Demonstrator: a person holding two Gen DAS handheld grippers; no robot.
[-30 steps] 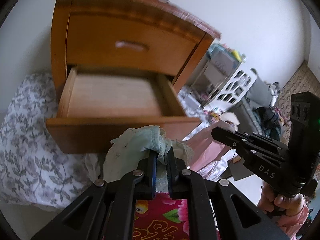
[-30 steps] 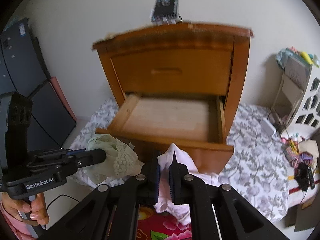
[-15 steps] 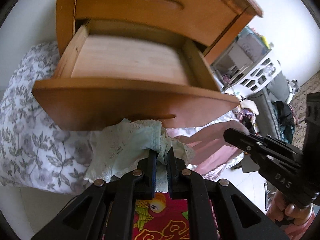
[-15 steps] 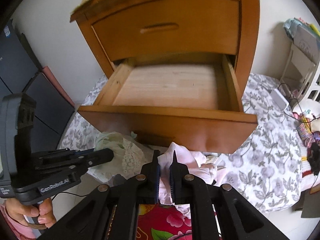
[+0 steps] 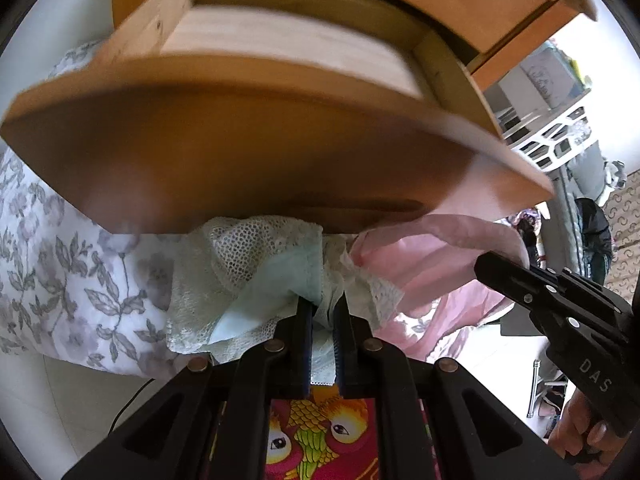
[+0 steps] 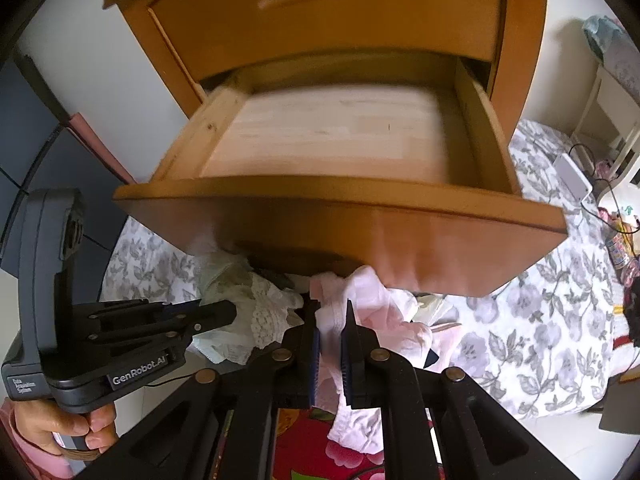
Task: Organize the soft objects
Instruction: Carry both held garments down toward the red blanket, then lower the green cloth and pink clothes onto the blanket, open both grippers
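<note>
My left gripper (image 5: 322,304) is shut on a pale green lace garment (image 5: 248,272), which bunches just under the front panel of the open drawer (image 5: 260,152). The right wrist view shows the left gripper (image 6: 230,312) at the left with the same green garment (image 6: 256,300). My right gripper (image 6: 330,312) is shut on a soft pink garment (image 6: 372,304) below the drawer front (image 6: 360,236). In the left wrist view the pink garment (image 5: 432,256) hangs from the right gripper (image 5: 480,268). The drawer's pale wooden bottom is bare.
The wooden nightstand's upper drawer (image 6: 320,12) is closed. A grey floral sheet (image 6: 540,320) spreads around and under the stand. A red patterned cloth (image 6: 304,440) lies below the grippers. A white rack (image 5: 552,132) stands at the right and dark panels (image 6: 32,140) at the left.
Both grippers have sunk with their garments and tipped downward. The drawer front now looms close above them, where before the whole nightstand was in view.
</note>
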